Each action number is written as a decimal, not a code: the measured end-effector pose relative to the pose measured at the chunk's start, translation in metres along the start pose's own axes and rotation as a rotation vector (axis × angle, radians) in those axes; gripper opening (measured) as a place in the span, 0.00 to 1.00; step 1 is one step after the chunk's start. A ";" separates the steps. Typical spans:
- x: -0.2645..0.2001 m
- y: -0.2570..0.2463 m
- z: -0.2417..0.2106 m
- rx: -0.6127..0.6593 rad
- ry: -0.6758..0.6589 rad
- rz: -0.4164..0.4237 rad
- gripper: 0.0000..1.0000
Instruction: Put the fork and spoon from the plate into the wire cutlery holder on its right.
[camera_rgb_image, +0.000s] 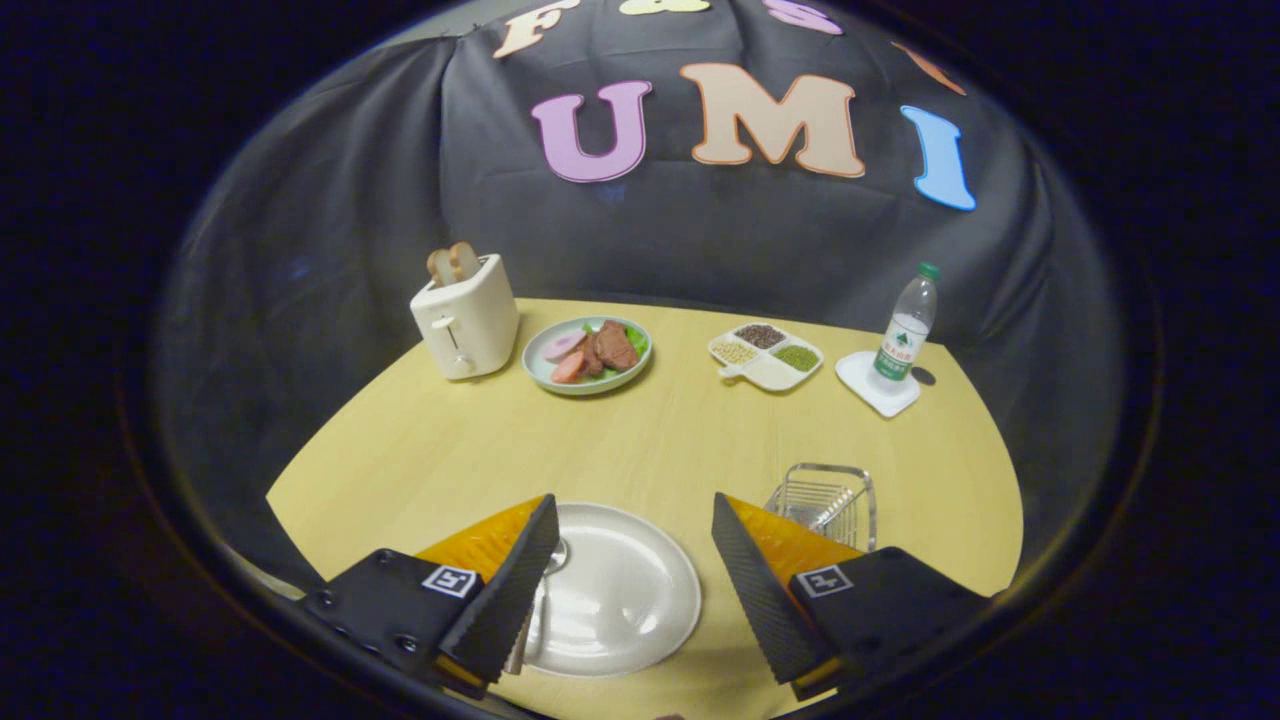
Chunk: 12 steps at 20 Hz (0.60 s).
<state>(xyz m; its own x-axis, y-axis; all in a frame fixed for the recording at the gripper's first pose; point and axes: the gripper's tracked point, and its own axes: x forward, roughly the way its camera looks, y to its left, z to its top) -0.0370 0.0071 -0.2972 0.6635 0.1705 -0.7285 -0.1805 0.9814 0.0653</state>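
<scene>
A white plate (625, 600) lies on the yellow table between my two fingers. My gripper (633, 500) is open above it, holding nothing. A metal spoon (553, 556) rests on the plate's left side, its bowl and handle mostly hidden behind the left finger (510, 590). The wire cutlery holder (828, 500) stands to the right of the plate, just beyond the right finger (765, 580). Something silvery, like fork tines, shows inside the holder, but I cannot tell for sure what it is.
Along the far side of the table (640, 450) stand a cream toaster (465, 320) with bread in it, a green plate of meat (588, 352), a divided dish of beans (765, 357) and a water bottle (905, 330) on a white coaster (878, 388).
</scene>
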 end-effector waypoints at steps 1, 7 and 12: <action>0.000 0.004 -0.005 -0.004 0.000 -0.001 0.99; 0.005 0.031 -0.045 -0.036 0.056 0.024 0.99; 0.015 0.054 -0.082 -0.083 0.140 0.051 0.99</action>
<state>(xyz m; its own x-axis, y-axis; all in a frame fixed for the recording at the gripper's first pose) -0.0961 0.0551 -0.3605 0.5457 0.2005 -0.8137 -0.2746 0.9601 0.0524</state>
